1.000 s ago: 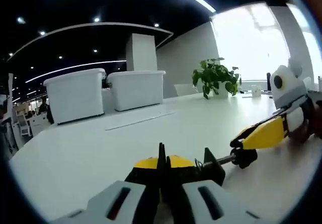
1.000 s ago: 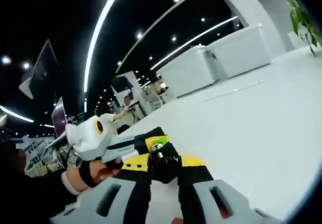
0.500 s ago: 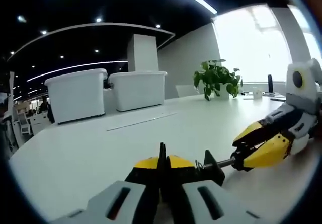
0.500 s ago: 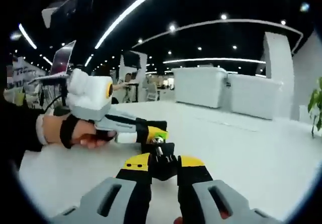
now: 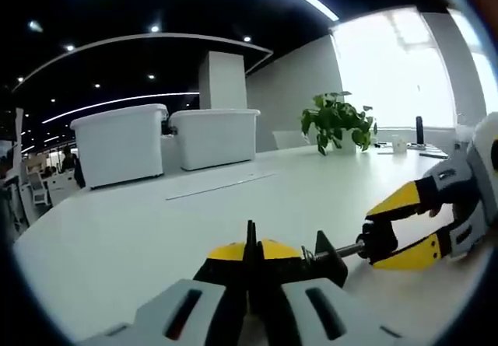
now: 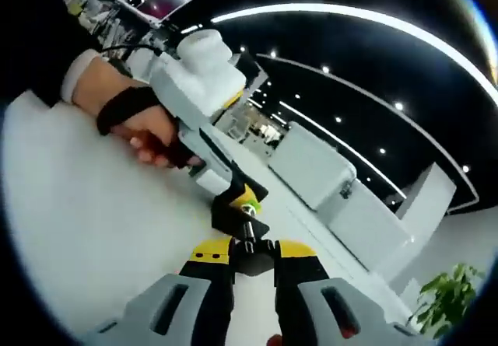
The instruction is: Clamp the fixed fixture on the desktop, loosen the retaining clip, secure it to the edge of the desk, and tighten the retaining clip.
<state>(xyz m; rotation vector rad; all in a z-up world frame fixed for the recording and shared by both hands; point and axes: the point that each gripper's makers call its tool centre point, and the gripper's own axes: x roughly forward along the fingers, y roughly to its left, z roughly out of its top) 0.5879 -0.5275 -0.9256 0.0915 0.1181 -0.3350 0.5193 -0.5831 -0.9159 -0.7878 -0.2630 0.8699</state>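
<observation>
A black clamp fixture (image 5: 327, 259) lies low on the white desk (image 5: 140, 229), and my left gripper (image 5: 250, 253) is shut on its body. A threaded screw runs right from it to a black knob (image 5: 379, 239). My right gripper (image 5: 372, 242) comes in from the right with its yellow jaws shut on that knob. In the right gripper view, my right gripper (image 6: 254, 251) grips the knob (image 6: 254, 260), with the screw (image 6: 249, 228) rising to the fixture body (image 6: 229, 215). The left gripper (image 6: 240, 200) reaches it from the upper left, held by a hand (image 6: 136, 124).
Two white storage bins (image 5: 117, 148) (image 5: 212, 136) stand at the far side of the desk, with a potted plant (image 5: 334, 120) to their right. Wide bare desk lies between them and the fixture. The bins (image 6: 311, 167) and plant (image 6: 440, 303) also appear in the right gripper view.
My right gripper has rolled around the screw's axis while holding the knob, so its view has rotated strongly. The left gripper and the fixture have stayed in place.
</observation>
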